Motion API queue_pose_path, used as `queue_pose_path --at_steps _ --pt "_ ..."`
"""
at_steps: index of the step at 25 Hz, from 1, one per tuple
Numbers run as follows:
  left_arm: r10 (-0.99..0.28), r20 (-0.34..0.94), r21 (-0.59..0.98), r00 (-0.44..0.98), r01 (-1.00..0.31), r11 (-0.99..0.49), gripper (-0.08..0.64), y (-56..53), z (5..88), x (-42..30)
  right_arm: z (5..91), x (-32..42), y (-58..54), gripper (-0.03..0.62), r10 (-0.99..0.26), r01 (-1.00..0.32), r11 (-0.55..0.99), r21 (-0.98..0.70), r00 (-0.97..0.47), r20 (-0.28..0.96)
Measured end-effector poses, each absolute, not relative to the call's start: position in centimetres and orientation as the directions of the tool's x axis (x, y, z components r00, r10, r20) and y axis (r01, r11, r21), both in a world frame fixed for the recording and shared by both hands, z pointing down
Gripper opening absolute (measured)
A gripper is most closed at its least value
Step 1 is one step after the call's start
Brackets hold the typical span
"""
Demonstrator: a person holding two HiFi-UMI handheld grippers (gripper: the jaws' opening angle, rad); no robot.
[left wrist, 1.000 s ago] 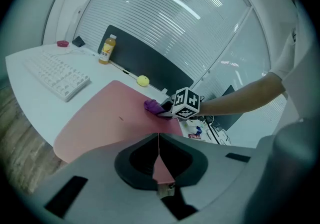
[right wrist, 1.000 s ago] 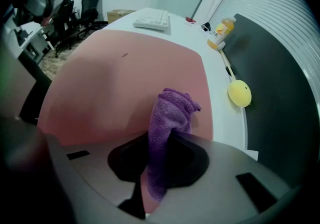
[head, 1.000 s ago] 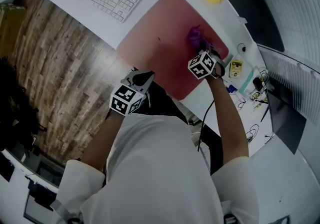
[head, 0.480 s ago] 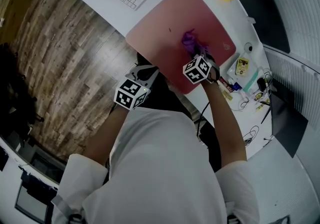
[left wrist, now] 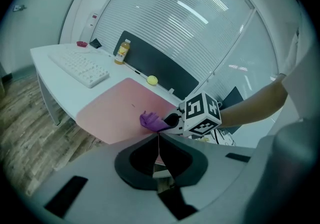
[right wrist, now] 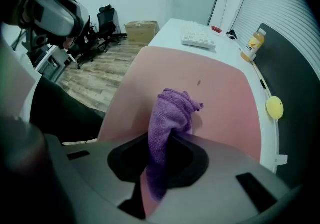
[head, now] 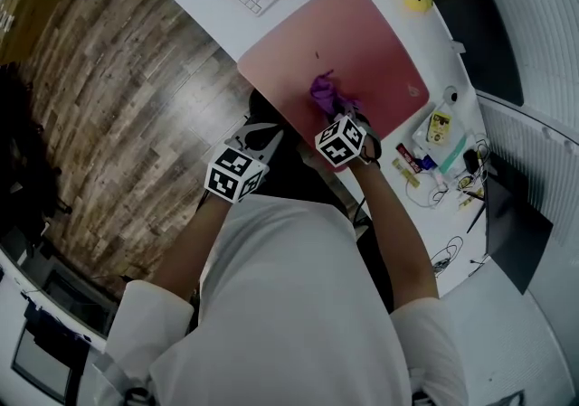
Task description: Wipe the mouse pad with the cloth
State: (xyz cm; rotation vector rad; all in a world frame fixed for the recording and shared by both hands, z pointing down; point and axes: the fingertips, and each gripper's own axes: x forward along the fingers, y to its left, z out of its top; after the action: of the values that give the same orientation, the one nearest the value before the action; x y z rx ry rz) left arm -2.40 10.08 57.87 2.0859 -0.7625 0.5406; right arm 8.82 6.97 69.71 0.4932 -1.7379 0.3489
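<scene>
Right gripper [right wrist: 167, 140] clenched on purple cloth [right wrist: 172, 111] over mouse pad [right wrist: 210, 88] near edge; left gripper [left wrist: 159, 138] clenched, empty, nearer.

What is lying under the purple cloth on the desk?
The pink pad lies under the cloth, which the right claw grips. The patch of pad directly beneath the cloth is covered, so its surface there cannot be seen.

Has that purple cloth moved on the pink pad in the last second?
Yes. The cloth, held by the right gripper, slid from the right side of the mouse pad toward its near edge.
</scene>
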Motion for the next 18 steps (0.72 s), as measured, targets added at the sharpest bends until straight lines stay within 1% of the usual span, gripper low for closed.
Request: queue_pose_path --at_steps 7,13,18 --pt "-0.356 0.622 0.546 0.697 -0.712 -0.442 0.020 10.0 57.9 -4.5 69.4 4.5 10.4 0.075 -0.061 -0.462 0.885 -0.059 -0.240 0.969" --pt "-0.363 0.628 0.548 0.689 -0.722 -0.422 0.020 9.8 58.2 -5.4 69.2 1.9 11.8 0.075 0.002 -0.466 0.874 -0.138 -0.281 0.960" --pt "-0.371 0.623 0.550 0.688 -0.723 -0.418 0.020 9.1 58.0 -6.0 68.7 0.0 12.8 0.075 0.053 -0.429 0.884 -0.184 -0.299 0.953"
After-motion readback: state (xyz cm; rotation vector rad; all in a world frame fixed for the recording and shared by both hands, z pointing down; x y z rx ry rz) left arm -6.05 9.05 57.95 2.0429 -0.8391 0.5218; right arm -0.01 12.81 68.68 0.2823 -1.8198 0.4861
